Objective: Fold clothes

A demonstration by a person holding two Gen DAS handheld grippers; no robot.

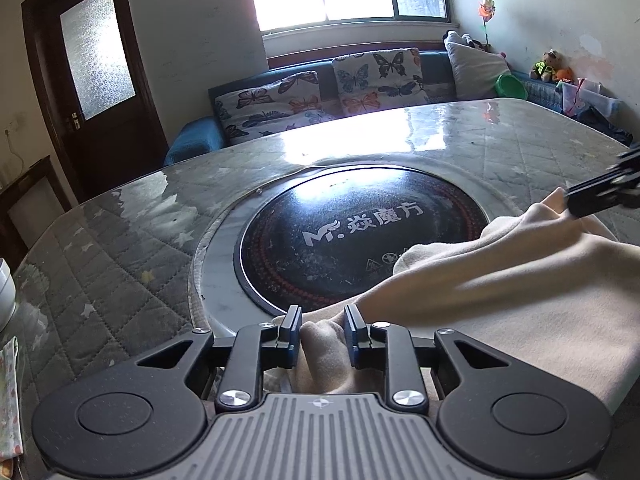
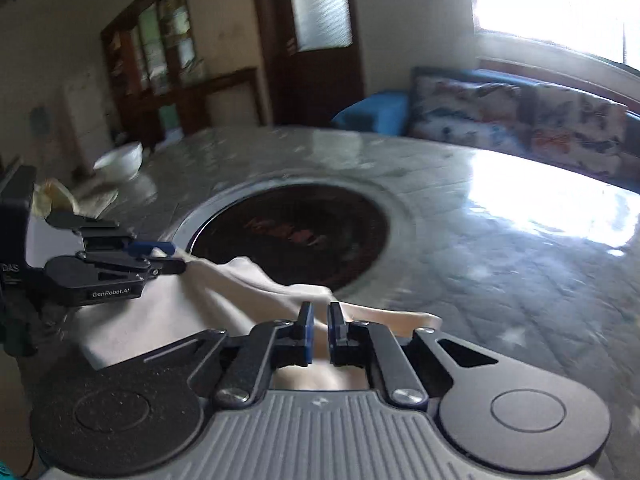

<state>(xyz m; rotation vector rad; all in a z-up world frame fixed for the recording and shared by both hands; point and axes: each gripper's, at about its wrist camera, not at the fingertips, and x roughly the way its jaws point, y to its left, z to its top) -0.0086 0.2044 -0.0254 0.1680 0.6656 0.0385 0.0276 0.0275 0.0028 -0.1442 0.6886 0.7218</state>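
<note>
Across the glass-topped table (image 1: 120, 264), beside its round cooktop (image 1: 360, 240), a cream garment (image 1: 500, 292) is stretched lengthwise between the left gripper (image 1: 322, 334) and right gripper (image 2: 319, 330), each clamped on cloth.

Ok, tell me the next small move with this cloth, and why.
Probably carry both held edges forward together and lay them down to finish a fold. The left gripper and right gripper each pinch the cream cloth, which hangs lifted and bunched between them, part of it over the round cooktop set in the table.
</note>
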